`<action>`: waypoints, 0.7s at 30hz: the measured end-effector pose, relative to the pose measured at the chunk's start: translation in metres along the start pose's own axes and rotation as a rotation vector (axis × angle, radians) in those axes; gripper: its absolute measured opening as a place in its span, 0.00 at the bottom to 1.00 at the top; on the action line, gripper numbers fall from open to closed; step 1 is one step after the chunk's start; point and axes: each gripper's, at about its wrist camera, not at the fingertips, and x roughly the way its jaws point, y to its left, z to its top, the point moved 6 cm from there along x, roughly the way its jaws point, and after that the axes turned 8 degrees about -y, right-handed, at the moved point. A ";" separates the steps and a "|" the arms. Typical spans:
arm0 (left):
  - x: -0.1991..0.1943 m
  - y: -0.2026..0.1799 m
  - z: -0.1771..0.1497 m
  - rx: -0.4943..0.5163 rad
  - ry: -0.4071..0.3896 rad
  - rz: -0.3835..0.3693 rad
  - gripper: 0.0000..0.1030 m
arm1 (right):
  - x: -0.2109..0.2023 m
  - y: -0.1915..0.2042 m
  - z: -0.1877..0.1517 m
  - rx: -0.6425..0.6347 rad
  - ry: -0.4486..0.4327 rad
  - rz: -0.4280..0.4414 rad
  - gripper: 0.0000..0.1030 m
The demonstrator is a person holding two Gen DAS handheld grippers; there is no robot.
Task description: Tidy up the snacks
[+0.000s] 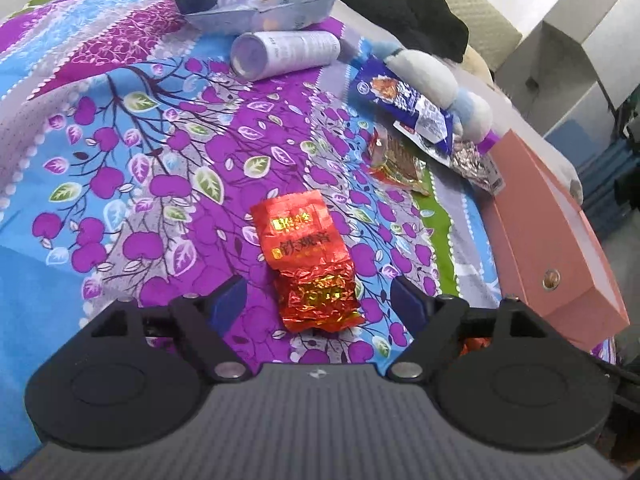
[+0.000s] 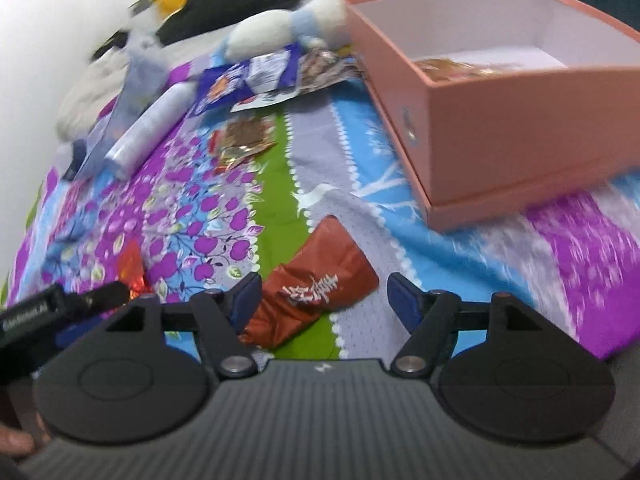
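Both grippers are poised over the bedspread (image 1: 168, 128), each lined up on its own packet. The left gripper (image 1: 318, 300) has its jaws spread wide with the red foil packet (image 1: 310, 264) lying flat between them, pads clear of it on both sides, so nothing is gripped; it sits there because the fingers are straddling it for a pick. Over on the right, the right gripper (image 2: 324, 300) is spread apart too, and the brown packet (image 2: 316, 284) lies at a slant between the fingers, its lower end close by the left pad, though whether they touch I cannot tell. The pink box (image 2: 500, 128) waits open at two o'clock in the right view, the likely home for all of this, and something golden already lies inside, mostly hidden by the near wall. More snacks lie up at twelve o'clock: a blue packet (image 1: 408, 108) leaning on a plush toy (image 1: 436, 76), a small gold-and-red packet (image 1: 398, 160), a white tube (image 1: 286, 54). The right view is smeared with motion blur, so labels there are unreadable. At nine o'clock the other tool's black edge pokes in, cut off by the frame.
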 end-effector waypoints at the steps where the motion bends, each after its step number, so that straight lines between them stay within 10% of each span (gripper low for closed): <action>1: -0.001 0.001 0.000 -0.005 -0.004 0.001 0.80 | 0.000 0.003 -0.002 0.015 0.004 0.004 0.69; 21: -0.015 0.005 -0.003 -0.060 -0.018 -0.028 0.78 | 0.036 0.031 -0.005 0.104 0.038 -0.108 0.64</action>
